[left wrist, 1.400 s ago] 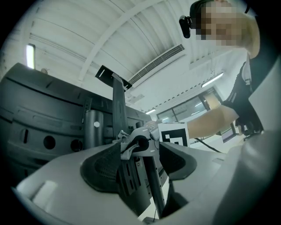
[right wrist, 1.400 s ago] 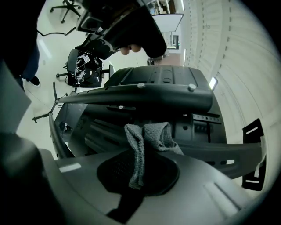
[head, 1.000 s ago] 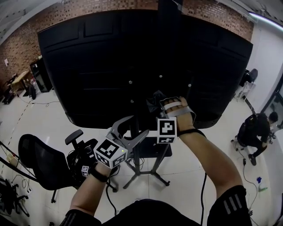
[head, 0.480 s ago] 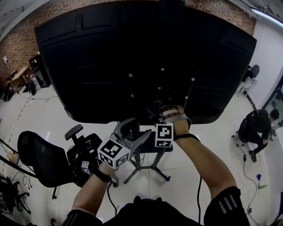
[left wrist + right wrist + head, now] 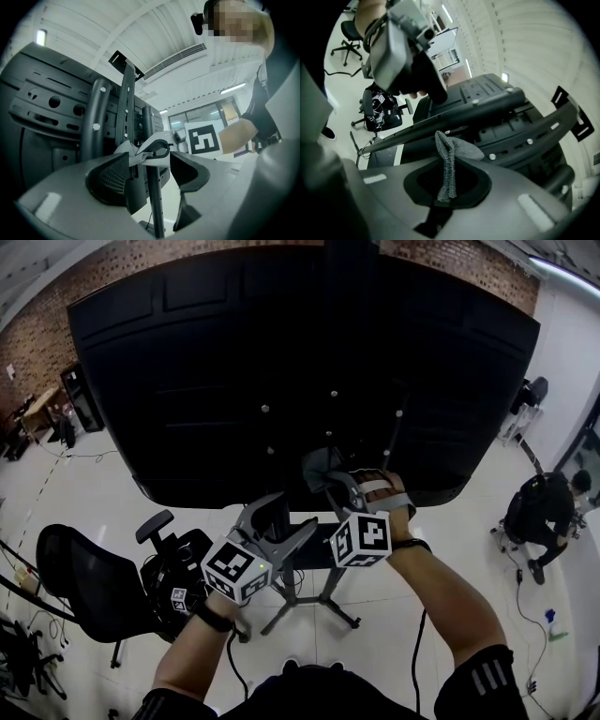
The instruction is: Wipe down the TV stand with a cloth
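Below, white floor (image 5: 84,493); right hand-held gripper (image 5: 444,190) pinching cloth (image 5: 451,151); left hand-held gripper (image 5: 151,165) agape.

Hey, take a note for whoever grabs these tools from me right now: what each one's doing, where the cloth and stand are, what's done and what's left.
Right tool: shut on the grey cloth, held up by the dark bars behind the TV.
Left tool: open, holding nothing. The pole lines up between its jaws; contact unclear.
TV stand: on the floor, under the TV.
Done: the cloth is at the stand; how much is wiped can't be told.
Left: wipe the bars, pole and base.
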